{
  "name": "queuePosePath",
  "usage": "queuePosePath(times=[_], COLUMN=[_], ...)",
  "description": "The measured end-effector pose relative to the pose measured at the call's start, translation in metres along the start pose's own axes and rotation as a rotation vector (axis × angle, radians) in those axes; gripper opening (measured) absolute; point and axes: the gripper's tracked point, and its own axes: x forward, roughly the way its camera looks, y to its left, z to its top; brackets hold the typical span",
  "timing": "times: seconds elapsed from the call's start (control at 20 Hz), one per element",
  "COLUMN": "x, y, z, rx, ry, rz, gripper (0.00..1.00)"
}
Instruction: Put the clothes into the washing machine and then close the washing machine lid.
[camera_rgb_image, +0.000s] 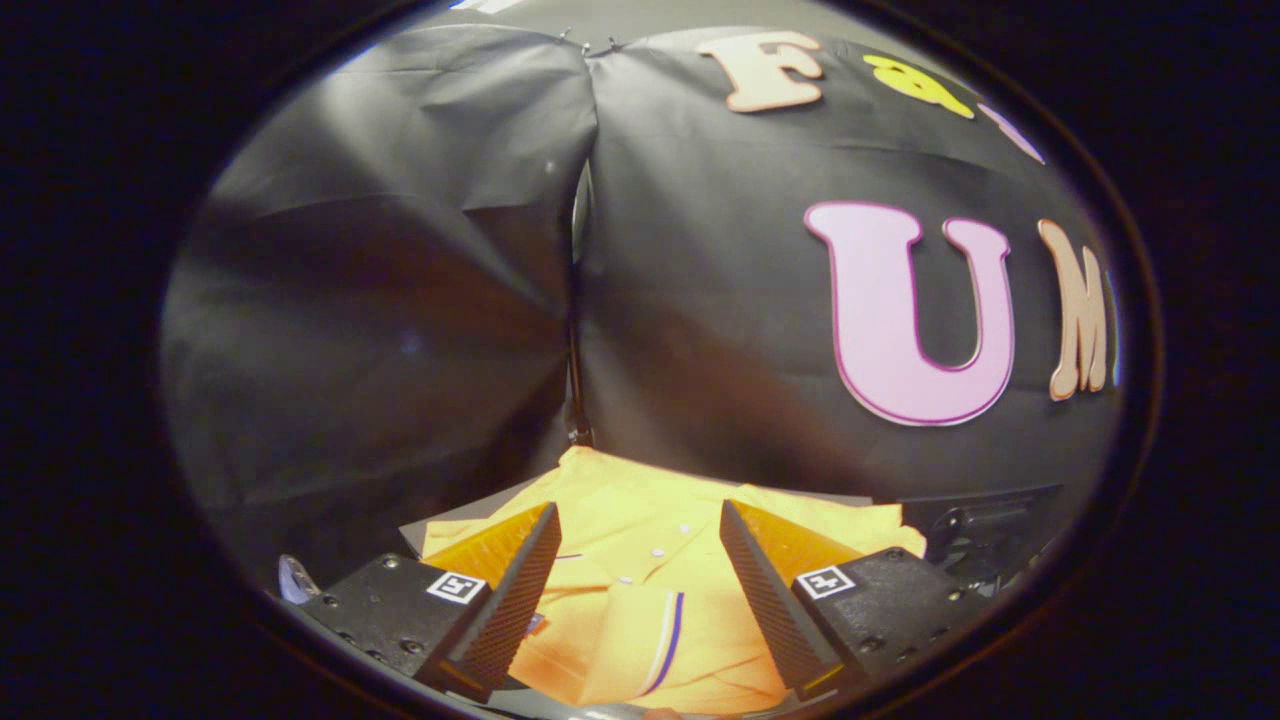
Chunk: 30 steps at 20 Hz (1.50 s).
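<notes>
The gripper (640, 525) hangs over the folded orange shirt (640, 590), its fingers (520, 585) spread wide and touching nothing. The shirt lies flat on the grey surface (470, 512), between and just beyond the fingers, reaching toward the surface's far edge by the black cloth wall (400, 300).

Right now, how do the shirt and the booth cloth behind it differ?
The shirt is bright orange; the cloth is black. The shirt lies flat, with small buttons and a striped trim; the cloth hangs upright as a wall, creased, two panels meeting at a seam. The shirt sits between and just ahead of the open gripper; the cloth stands well beyond it. Both are fabric.
</notes>
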Motion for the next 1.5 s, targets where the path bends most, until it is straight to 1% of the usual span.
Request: queuePosePath(times=[0.15,0.25,0.35,0.45,0.5,0.6,0.65,0.75,0.8,0.85,0.95,1.0,1.1,1.2,1.25,1.5], x=[0.022,0.031,0.037,0.04,0.038,0.04,0.038,0.042,0.042,0.043,0.043,0.045,0.045,0.043,0.041,0.033], y=[-0.002,-0.004,-0.008,-0.007,-0.005,-0.003,-0.002,0.004,0.006,0.006,0.006,0.003,0.0,-0.002,-0.004,-0.018], z=[-0.028,-0.049,-0.067,-0.064,-0.069,-0.066,-0.067,-0.067,-0.068,-0.069,-0.069,-0.069,-0.068,-0.068,-0.068,-0.051], rx=[0.054,0.052,0.022,0.013,0.007,0.006,0.01,0.008,0.012,0.014,0.021,0.033,0.079,0.139,0.149,0.09], ry=[0.16,0.265,0.334,0.318,0.346,0.328,0.33,0.321,0.317,0.313,0.308,0.304,0.295,0.284,0.281,0.241], rz=[-0.014,-0.032,-0.058,-0.061,-0.052,-0.036,-0.034,-0.007,-0.003,-0.007,0.001,-0.008,0.004,0.018,0.021,-0.067], gripper=[0.97,0.98,0.97,0.99,0.98,0.98,0.93,0.87,0.82,0.65,0.57,0.52,0.25,0.06,0.01,0.0])
